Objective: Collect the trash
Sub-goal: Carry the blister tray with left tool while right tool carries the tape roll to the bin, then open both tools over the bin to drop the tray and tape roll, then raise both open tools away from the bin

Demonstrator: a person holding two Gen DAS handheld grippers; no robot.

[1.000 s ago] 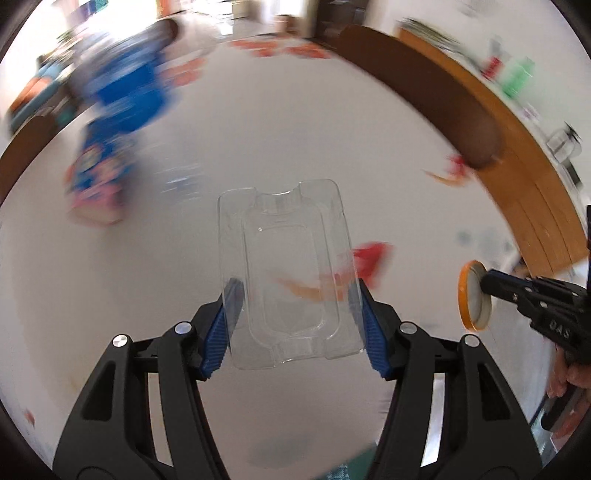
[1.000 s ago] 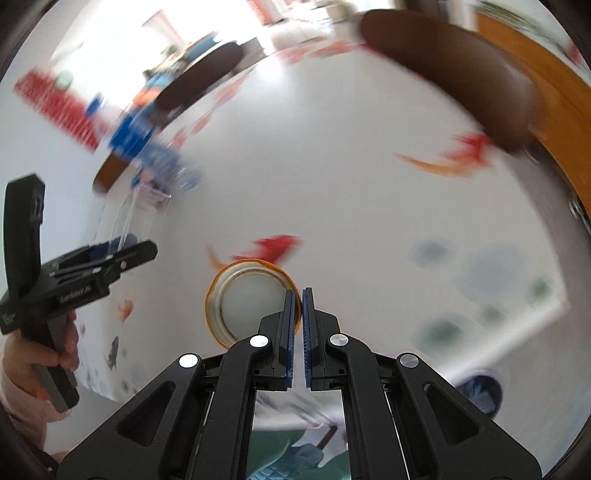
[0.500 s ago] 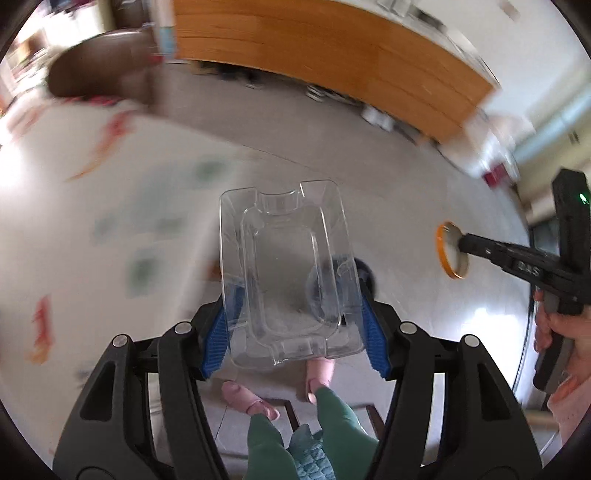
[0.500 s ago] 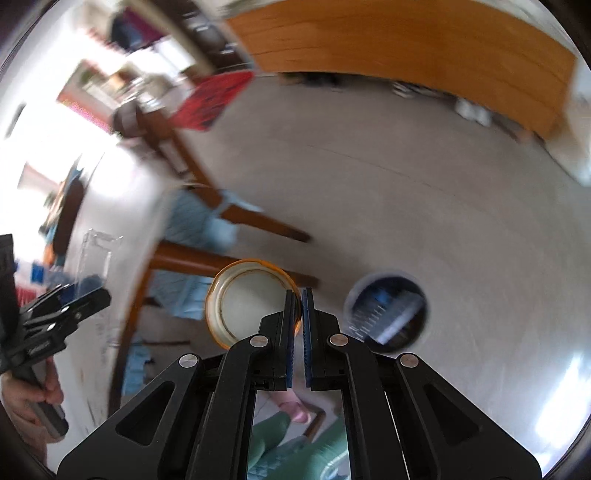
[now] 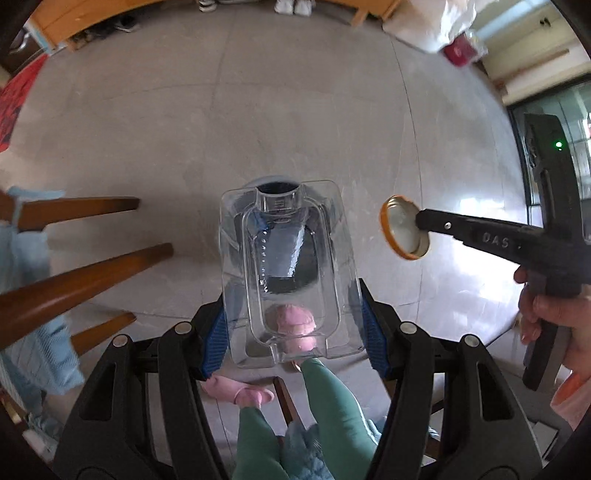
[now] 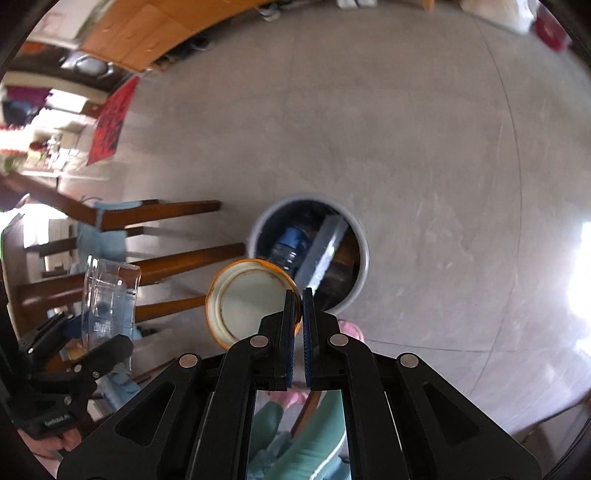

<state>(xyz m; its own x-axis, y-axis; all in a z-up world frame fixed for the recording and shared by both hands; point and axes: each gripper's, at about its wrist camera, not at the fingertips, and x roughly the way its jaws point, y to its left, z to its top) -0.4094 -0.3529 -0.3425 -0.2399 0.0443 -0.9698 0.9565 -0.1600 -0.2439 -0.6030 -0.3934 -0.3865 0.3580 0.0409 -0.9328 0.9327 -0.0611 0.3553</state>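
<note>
My left gripper is shut on a clear plastic tray, held by its two long sides and pointing down at the floor. Through the tray I see the dark mouth of a round grey trash bin. My right gripper is shut on the rim of an orange jar lid with a white inside. In the right wrist view the bin stands on the floor just beyond the lid, with a blue bottle and other trash in it. The lid and right gripper also show in the left wrist view.
Brown wooden chair legs with a light blue cloth stand left of the bin. A person's green trouser legs and pink slippers are below the grippers. A wooden cabinet lines the far wall across grey floor.
Both grippers have swung away from the white table and tipped down over the floor. The trash bin has come under them. The tray and the lid stay gripped.
</note>
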